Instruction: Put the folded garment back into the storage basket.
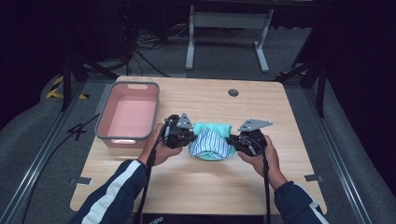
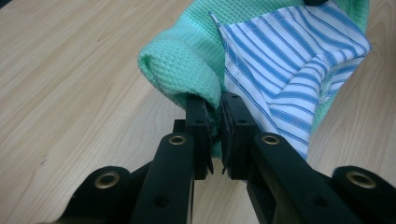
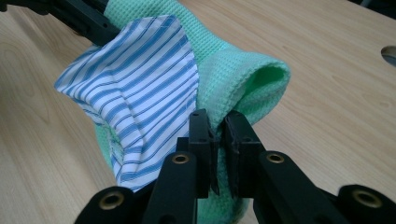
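Green cloth with striped lining, lifted over mid-table, left gripper and right gripper each clamped on one end; next move likely: carry level to pink bin.

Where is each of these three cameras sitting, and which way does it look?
High view: above the person's side, looking forward and down at the wooden table; forearms, hands, left gripper, right gripper.
Left gripper view: rides that gripper, looking along its jaws.
Right gripper view: likewise on its gripper.
All views share the green and striped cloth, clamped at both ends.
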Tool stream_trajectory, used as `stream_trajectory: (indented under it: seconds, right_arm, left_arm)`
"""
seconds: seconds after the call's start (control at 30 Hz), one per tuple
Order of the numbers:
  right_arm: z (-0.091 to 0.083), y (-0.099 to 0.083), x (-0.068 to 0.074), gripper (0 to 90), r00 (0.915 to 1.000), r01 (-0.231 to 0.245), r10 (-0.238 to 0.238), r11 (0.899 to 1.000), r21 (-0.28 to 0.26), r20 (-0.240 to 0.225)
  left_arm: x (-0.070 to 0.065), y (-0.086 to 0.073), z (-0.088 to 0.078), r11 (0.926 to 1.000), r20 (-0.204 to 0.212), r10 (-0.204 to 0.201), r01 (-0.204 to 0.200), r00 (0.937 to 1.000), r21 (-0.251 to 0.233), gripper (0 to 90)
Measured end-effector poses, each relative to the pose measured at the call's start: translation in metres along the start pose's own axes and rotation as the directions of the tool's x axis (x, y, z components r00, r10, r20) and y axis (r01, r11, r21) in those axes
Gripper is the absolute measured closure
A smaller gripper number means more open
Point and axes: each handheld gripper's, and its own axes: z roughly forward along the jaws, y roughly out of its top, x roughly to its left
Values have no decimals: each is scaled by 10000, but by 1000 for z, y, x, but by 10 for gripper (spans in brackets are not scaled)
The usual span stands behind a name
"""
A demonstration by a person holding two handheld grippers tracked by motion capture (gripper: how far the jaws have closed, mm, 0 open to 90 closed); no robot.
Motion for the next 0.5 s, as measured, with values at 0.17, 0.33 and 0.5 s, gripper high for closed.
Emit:
stream_trajectory:
  seconds: [0.17,0.33,0.5]
  right_arm:
    - [1,14,2,821,9998,221,-221,9997,-77,-17]
    - [2,30,7,823,9987,468,-472,9987,-202,-177]
    - [4,42,10,823,9981,562,-570,9979,-316,-232]
  left_arm:
    - [7,1,-11,10000,-214,7,-7,9998,-17,827]
    - [14,0,-25,9997,-511,-174,165,9985,-188,827]
    - [18,-2,-37,9994,-707,-230,212,9972,-262,827]
